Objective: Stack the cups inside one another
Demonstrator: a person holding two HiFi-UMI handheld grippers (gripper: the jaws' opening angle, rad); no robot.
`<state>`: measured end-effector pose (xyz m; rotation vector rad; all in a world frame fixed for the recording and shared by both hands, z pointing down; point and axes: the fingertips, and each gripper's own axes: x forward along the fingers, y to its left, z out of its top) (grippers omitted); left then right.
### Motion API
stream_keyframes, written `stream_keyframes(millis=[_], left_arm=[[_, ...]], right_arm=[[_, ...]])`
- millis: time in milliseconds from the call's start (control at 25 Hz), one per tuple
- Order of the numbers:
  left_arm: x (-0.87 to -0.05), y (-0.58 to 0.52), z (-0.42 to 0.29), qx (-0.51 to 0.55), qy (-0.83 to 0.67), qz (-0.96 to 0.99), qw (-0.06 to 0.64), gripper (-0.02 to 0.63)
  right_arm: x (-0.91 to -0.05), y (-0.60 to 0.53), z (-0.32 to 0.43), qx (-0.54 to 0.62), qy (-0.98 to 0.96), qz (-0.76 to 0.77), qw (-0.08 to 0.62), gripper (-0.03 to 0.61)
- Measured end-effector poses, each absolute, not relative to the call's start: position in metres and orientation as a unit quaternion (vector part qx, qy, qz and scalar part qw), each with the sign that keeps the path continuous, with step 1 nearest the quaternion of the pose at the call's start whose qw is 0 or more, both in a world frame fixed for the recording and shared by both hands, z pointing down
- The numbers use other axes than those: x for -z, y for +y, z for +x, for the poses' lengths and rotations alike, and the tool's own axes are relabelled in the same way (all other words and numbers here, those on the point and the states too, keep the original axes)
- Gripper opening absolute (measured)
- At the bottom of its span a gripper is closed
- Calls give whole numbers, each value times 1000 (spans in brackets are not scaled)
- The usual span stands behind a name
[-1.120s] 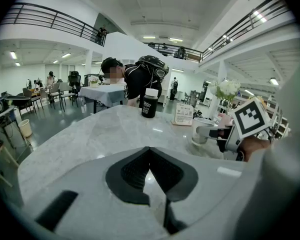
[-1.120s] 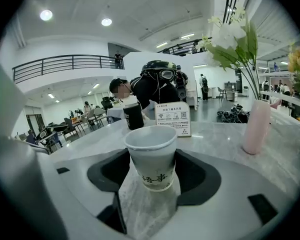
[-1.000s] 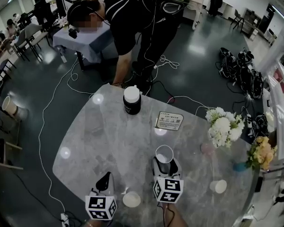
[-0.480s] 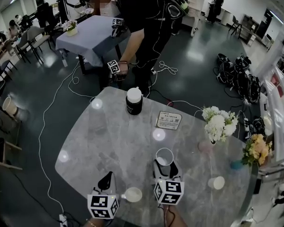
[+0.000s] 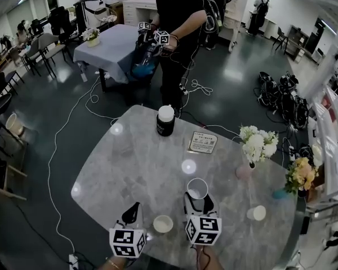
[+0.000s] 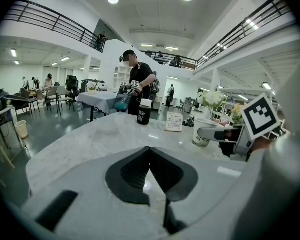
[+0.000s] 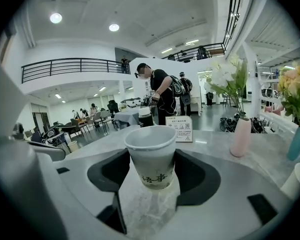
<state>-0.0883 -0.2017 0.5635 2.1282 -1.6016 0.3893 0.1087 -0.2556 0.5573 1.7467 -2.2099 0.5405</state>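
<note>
A white paper cup [image 5: 196,188] with dark print stands upright between the jaws of my right gripper [image 5: 196,194]. In the right gripper view both pads press against the sides of this cup [image 7: 151,155], so my right gripper [image 7: 151,160] is shut on it. A second, empty cup [image 5: 163,224] sits on the marble table [image 5: 129,162] between the two grippers. A third cup [image 5: 258,212] stands off to the right. My left gripper [image 5: 134,208] hovers left of the middle cup; its jaws meet in a point with nothing between them [image 6: 150,151].
A black jar with a white lid [image 5: 165,121] and a card sign [image 5: 203,142] stand at the table's far side. White flowers [image 5: 258,145] and yellow flowers [image 5: 301,176] in vases line the right edge. A person [image 5: 172,32] with grippers stands beyond the table.
The person behind the table has straightened up and stepped back towards the far table. My view has tilted slightly. Both grippers and the cups keep about the same places.
</note>
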Motion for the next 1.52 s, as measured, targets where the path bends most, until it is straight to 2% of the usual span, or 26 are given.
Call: stream_keyframes(millis=[920, 1520], left_arm=[[-545, -146, -91, -129, -548, 800, 209, -5], [-569, -130, -112, -153, -533, 803, 218, -5]], right_arm=[[-530, -157, 45, -195, -796, 561, 120, 253], [-554, -139, 5, -206, -798, 554, 118, 253]])
